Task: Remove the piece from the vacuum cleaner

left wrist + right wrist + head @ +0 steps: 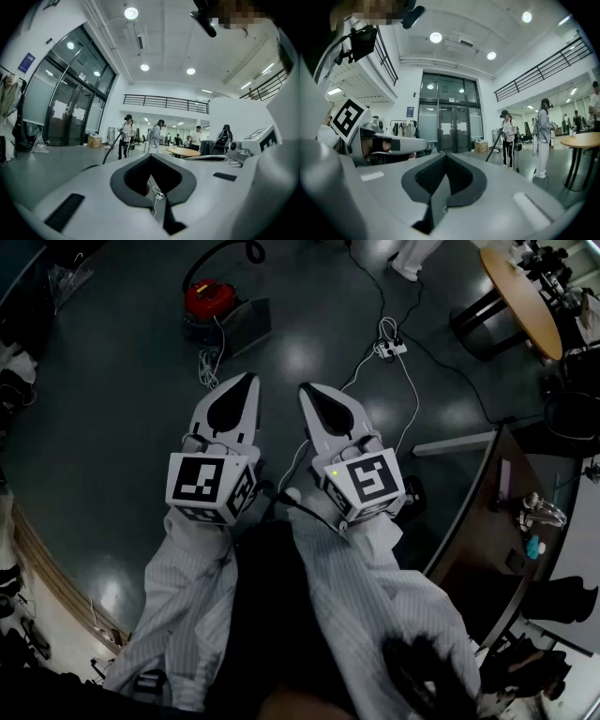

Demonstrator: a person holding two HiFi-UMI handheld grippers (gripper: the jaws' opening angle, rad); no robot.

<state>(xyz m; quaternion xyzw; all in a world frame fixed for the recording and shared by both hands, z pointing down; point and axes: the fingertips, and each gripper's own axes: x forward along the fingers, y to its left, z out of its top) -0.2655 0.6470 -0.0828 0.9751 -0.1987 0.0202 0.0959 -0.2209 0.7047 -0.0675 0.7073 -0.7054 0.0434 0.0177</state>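
Note:
The red vacuum cleaner (208,298) stands on the dark floor well ahead of me, and its black hose (234,247) curves up out of the head view. My left gripper (246,379) and right gripper (307,388) are held side by side at waist height, pointing toward it and well short of it. Both have their jaws shut with nothing between them. In the left gripper view the left gripper (151,157) shows a sliver of the red vacuum cleaner (147,190) past its closed tips. The right gripper (446,155) points at glass doors.
A white cable and power strip (392,348) lie on the floor right of the vacuum. A round wooden table (525,296) stands far right and a dark desk (487,512) close on my right. Other people (508,138) stand in the distance.

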